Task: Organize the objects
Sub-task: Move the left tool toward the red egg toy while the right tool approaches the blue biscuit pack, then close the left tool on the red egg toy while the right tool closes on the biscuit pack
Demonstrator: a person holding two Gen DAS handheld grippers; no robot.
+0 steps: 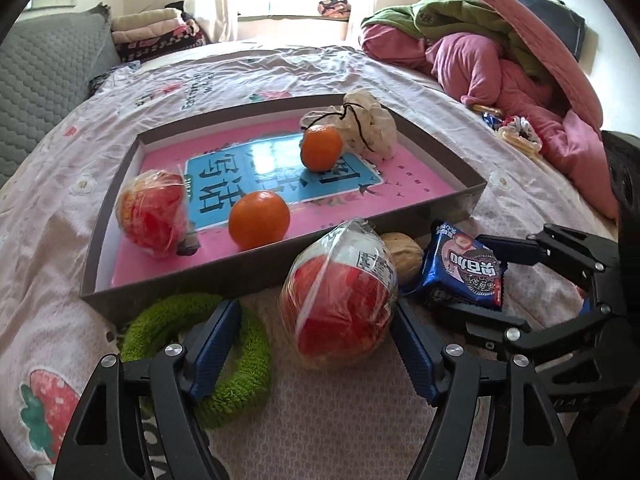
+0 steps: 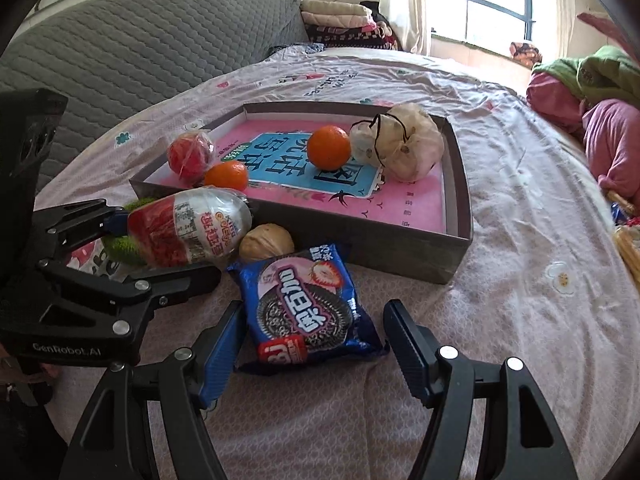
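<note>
A shallow grey box [image 1: 256,276] [image 2: 404,248] with a pink floor lies on the bed. In it are two oranges [image 1: 259,219] [image 1: 321,148], a wrapped red egg toy [image 1: 154,214] and a white drawstring pouch [image 1: 372,124]. My left gripper [image 1: 316,328] is open around a second wrapped red-and-white egg toy [image 1: 340,300] [image 2: 188,226] in front of the box. My right gripper [image 2: 314,332] is open around a blue cookie packet [image 2: 308,308] [image 1: 466,268]. A walnut [image 1: 404,254] [image 2: 266,242] lies between egg and packet.
A green fuzzy ring [image 1: 224,360] lies under my left finger. A pile of pink and green bedding [image 1: 500,52] and some snack packets [image 1: 516,132] are at the right. A grey quilted cushion [image 2: 120,60] stands at the left.
</note>
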